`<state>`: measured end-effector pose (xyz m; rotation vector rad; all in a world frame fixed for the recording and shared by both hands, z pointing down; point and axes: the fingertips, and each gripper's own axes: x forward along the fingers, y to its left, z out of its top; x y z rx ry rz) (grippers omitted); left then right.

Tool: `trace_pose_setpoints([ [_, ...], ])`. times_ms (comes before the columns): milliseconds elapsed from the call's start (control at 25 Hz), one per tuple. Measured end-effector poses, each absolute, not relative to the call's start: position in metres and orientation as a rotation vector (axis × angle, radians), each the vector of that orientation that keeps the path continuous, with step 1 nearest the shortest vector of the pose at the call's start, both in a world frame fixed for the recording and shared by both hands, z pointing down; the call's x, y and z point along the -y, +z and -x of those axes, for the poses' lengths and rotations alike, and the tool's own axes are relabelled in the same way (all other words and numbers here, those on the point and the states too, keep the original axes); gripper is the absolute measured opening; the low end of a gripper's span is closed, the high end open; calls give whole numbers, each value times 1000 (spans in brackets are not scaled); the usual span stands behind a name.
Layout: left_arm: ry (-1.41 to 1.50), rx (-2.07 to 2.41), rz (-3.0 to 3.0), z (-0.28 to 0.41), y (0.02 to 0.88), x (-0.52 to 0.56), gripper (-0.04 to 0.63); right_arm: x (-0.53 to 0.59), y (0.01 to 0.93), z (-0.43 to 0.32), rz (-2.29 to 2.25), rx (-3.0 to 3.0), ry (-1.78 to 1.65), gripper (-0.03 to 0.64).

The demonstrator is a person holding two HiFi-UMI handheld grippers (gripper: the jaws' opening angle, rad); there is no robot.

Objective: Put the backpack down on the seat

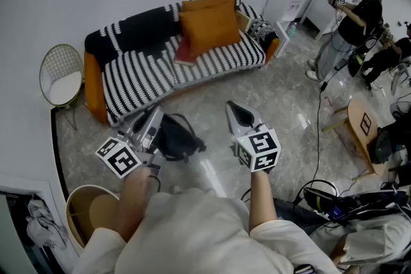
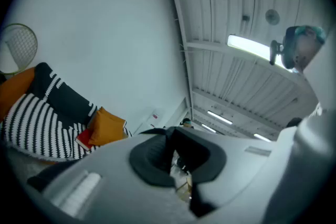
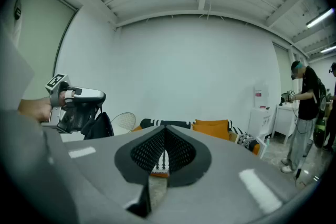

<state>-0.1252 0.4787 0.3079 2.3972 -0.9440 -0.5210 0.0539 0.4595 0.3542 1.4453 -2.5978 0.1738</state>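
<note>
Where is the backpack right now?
Head view, lower left of centre: the backpack hangs from the left gripper over the floor, in front of the striped sofa, not on its seat.

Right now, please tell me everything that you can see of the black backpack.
The backpack is black, soft fabric by its look, and slumped. It hangs in the air from the left gripper, whose jaws are shut on a strap at its top. It is above the pale floor, short of the striped sofa, and touches nothing else that shows.
</note>
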Motion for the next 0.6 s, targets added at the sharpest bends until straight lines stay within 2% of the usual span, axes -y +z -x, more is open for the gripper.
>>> trace_pose_setpoints([
  [600,-552,1066,-2360,93,318,-480,2,-474,365,-102,-1277,2662,274,5],
])
